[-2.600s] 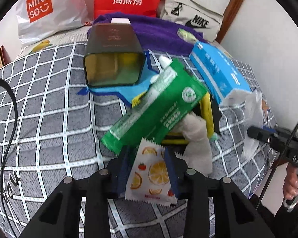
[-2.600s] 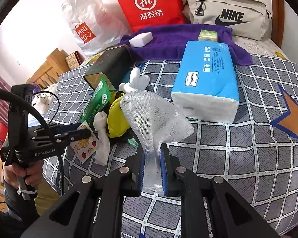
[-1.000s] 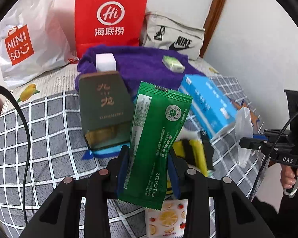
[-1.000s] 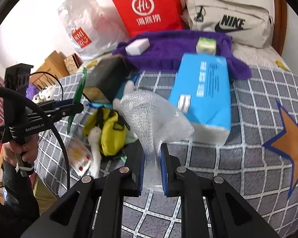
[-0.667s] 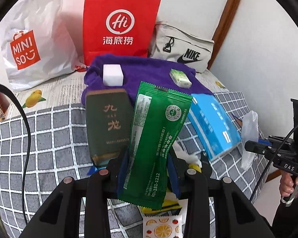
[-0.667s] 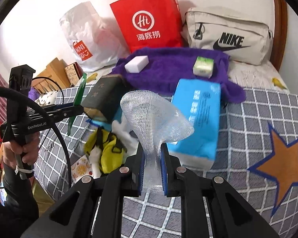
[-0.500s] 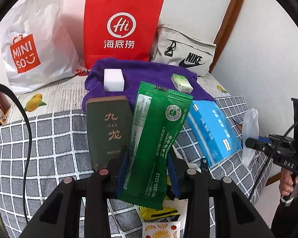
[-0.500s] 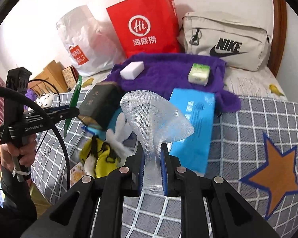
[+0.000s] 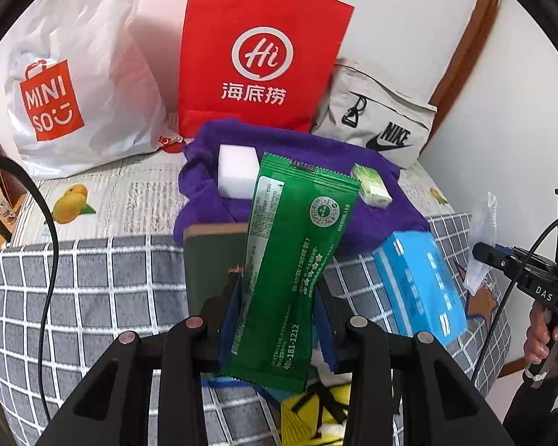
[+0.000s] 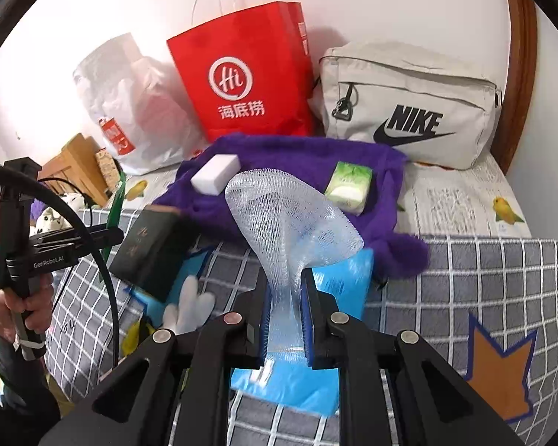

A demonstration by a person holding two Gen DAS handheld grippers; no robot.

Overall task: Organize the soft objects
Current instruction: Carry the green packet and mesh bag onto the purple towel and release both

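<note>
My left tongs (image 9: 279, 319) are clamped on a green pack (image 9: 290, 260), which stands up between the pads, lifted clear of the bed. My right tongs (image 10: 284, 308) pinch the narrow waist of a white mesh sleeve (image 10: 294, 223), so its wide end fans out above the pads. I judge I hold both high and pointed at the purple towel (image 10: 308, 163) because that is where the soft things gather: a white sponge (image 10: 215, 169) and a small green tissue pack (image 10: 348, 186) already lie on it.

Taking the towel as my landmark: behind it stand a red bag (image 9: 260, 59) marked "Hi" with Chinese characters, a white MINISO bag (image 9: 55, 96) to its left, and a beige NIKE pouch (image 10: 409, 107) to its right. Just in front of the towel, on the grey checked blanket (image 9: 74, 290), sit a dark box (image 10: 148, 252) with two gold characters and a blue tissue pack (image 9: 416, 282).

The green pack reads "400-181-1212"; its other print is too small for me. My left handle (image 10: 52, 258) says "GenRobot.AI", my right (image 9: 543, 291) "DAS".
</note>
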